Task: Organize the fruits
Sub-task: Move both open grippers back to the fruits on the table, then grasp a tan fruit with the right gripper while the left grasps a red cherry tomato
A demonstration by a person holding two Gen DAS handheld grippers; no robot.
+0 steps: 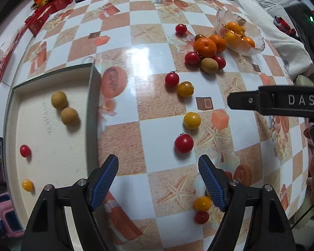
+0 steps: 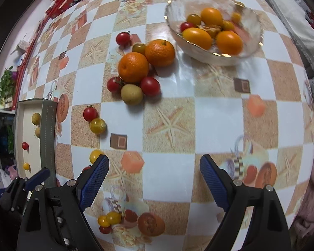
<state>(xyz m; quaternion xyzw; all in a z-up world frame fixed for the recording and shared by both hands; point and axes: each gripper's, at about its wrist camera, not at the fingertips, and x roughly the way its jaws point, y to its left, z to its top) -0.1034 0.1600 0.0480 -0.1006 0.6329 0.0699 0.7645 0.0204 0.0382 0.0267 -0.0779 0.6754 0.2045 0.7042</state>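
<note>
Bowl (image 2: 214, 56) interior shows only rightward; tray (image 1: 52, 77) floor shows fully leftward.

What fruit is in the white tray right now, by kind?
In the white tray:
longans: 2
red cherry tomato: 1
yellow cherry tomato: 1
Total: 4
</note>
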